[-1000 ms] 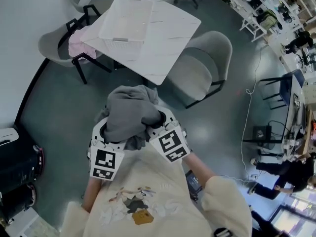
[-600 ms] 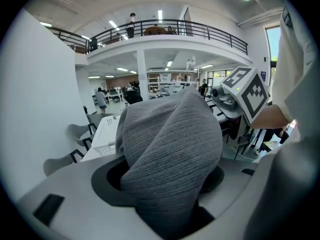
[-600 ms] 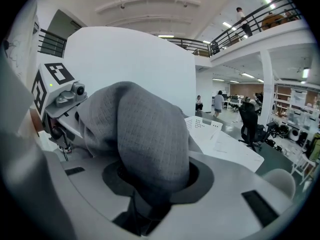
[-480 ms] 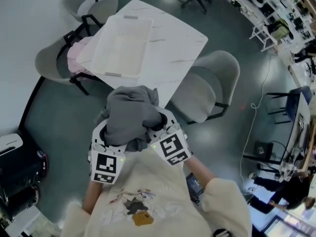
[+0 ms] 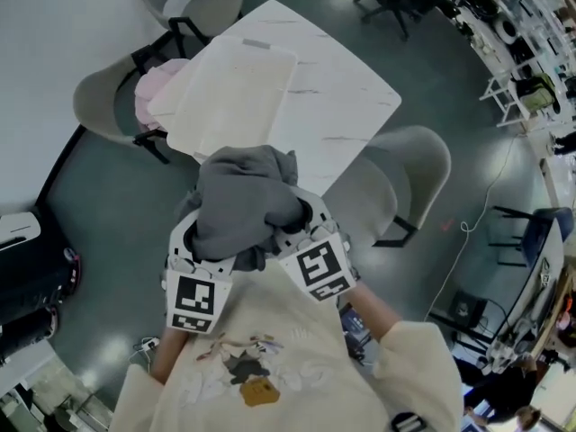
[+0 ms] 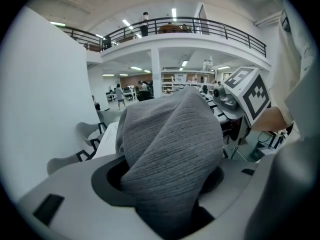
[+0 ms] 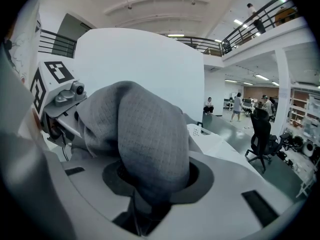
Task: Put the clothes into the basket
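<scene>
A bunched grey garment (image 5: 241,203) hangs between both grippers in front of the person's chest. My left gripper (image 5: 205,246) is shut on its left side, and the cloth (image 6: 172,154) fills the jaws and hides the fingertips. My right gripper (image 5: 290,228) is shut on its right side, where the cloth (image 7: 145,144) bulges out of the jaws. The white basket (image 5: 236,88) stands on the white table (image 5: 346,106) just beyond the garment. A pink garment (image 5: 151,93) lies on a grey chair (image 5: 103,106) to the basket's left.
A second grey chair (image 5: 405,183) stands at the table's right, a third (image 5: 211,7) at its far side. Black cases (image 5: 31,286) sit against the wall at the left. Desks, cables and office chairs fill the far right.
Both grippers, still holding the grey garment, have come closer to the table. The basket and table now lie right beyond the cloth, nearer in the head view.
</scene>
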Motion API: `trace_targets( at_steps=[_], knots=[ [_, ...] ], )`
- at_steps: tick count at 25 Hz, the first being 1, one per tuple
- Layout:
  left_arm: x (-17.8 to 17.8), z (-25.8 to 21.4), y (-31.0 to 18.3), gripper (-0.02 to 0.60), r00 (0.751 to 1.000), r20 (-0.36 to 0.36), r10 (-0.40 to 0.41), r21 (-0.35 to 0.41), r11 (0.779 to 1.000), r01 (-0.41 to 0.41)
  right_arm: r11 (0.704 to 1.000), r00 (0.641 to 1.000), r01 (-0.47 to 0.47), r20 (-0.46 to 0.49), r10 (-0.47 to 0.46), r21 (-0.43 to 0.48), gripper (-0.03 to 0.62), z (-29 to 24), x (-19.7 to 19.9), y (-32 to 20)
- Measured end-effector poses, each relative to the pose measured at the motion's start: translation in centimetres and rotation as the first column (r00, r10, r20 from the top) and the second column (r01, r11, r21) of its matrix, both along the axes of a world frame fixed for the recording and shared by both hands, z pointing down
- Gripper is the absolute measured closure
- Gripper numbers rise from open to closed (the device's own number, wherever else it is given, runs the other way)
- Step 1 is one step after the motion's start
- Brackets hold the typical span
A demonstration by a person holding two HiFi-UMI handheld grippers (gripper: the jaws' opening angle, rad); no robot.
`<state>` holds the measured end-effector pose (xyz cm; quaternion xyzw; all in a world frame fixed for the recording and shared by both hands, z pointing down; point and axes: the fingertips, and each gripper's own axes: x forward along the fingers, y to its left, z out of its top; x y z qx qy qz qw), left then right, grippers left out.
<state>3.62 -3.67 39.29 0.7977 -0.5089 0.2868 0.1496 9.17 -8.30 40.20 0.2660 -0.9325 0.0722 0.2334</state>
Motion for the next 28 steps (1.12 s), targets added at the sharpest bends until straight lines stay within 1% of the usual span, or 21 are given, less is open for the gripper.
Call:
trace_targets(
  at_steps=[3,7,12,16,22,28],
  knots=[
    [-0.7,-0.2,-0.9,0.31,1.0,-0.005,-0.025,0.0,1.0,0.025,1.0,1.0,0.021,0.002,-0.021,-0.001,0.462,-0.3,-0.8,-1.0],
    [-2.0,-0.5,-2.5,0.31,0.998,-0.011,-0.057,0.023,0.998,0.058,0.998,0.998,0.058,-0.009,-0.058,0.024,0.462,-0.7,-2.3,-2.8],
    [-1.9,-1.2,-3.9,0.31,0.996,-0.017,-0.089,0.037,0.995,0.089,0.995,0.996,0.084,-0.016,-0.084,0.044,0.462,-1.6,-2.3,-4.3],
    [-2.9,-2.2,-5.8,0.31,0.993,-0.024,-0.114,0.054,0.992,0.115,0.992,0.994,0.109,-0.015,-0.108,0.063,0.462,-2.7,-3.5,-6.3],
    [-5.2,-2.5,-9.1,0.31,0.982,-0.048,-0.183,0.064,0.981,0.186,0.981,0.984,0.174,-0.046,-0.171,0.087,0.462,-3.2,-6.1,-10.0],
    [-6.1,-3.0,-12.7,0.31,0.969,-0.078,-0.234,0.078,0.968,0.24,0.975,0.981,0.186,-0.082,-0.177,0.124,0.462,-3.9,-7.6,-14.1]
  ],
)
